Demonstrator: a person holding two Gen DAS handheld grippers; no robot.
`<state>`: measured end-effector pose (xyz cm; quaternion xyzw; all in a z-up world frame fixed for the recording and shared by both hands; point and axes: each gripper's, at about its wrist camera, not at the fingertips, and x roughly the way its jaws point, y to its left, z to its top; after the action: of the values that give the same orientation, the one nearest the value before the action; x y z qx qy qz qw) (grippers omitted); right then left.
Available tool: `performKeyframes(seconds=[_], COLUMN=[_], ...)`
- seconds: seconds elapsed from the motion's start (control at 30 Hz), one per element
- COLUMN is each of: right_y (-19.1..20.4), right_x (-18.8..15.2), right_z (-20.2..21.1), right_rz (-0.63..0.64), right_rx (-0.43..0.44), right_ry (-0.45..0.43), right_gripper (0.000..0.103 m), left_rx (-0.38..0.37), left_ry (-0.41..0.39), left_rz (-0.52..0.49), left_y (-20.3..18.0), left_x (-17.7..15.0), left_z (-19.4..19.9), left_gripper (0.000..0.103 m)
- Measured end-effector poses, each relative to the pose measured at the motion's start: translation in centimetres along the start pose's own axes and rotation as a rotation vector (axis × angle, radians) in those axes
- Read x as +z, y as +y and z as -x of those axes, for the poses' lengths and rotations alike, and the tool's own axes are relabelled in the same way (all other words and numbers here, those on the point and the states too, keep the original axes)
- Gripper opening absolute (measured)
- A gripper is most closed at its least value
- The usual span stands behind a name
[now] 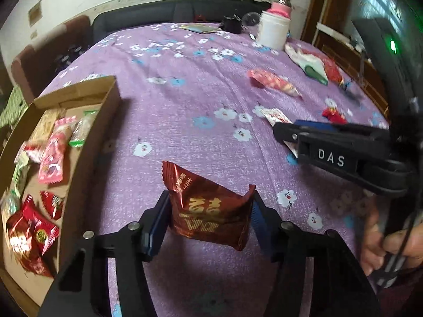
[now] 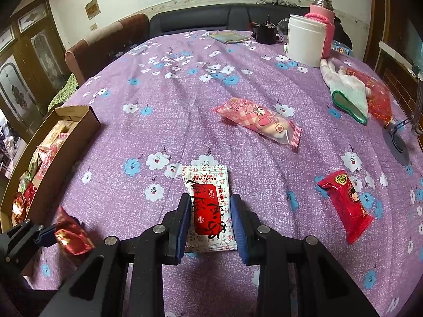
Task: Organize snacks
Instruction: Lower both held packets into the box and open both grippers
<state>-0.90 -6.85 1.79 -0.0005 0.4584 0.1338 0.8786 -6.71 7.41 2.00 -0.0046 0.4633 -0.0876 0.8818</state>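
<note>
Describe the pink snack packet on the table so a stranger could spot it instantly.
On the purple flowered tablecloth, look toward the far right, short of the white tub and the glove. The pink packet lies alone there: clear and pink-checked with a cartoon figure, while the nearer loose packets are red or white.

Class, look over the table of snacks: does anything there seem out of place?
Yes: a white knitted glove lies among the snack packets, beside the white tub. It isn't a snack.
</note>
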Motion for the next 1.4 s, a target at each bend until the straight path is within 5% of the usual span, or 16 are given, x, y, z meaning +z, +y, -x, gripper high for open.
performKeyframes(seconds=[0.37,0.63,0.97,1.23,1.4], right_y=[0.7,1.0,3.3,11.4,18.1], right_x=[0.0,-0.4,-0.6,0.4,1.3], right_z=[1.3,1.7,4.1,6.2,4.5], right_rz=[0.006,-0.001,0.005,0.120,0.208], right_rx=[0.024,0.022,0.049,0.187,0.279], right_ry=[-0.088,-0.129,-0.183,-0.158,-0.081], right_gripper=[0.032,0.032,0.032,0.033,0.033], left_rx=[-0.091,-0.017,0.082,0.147,0.113], left_ry=[-0.121,-0.204,-0.203,-0.132,-0.148], left_rz=[0.104,0.234,0.445,0.493,0.493], left_y=[3.1,10.1,20.4,23.6,24.1], left_x=[-0.7,-3.0,-6.9,-7.5,-7.9], left_z=[6.7,11.5,12.6,10.2,10.6], left_gripper=[0.057,0.057,0.057,0.060,0.068])
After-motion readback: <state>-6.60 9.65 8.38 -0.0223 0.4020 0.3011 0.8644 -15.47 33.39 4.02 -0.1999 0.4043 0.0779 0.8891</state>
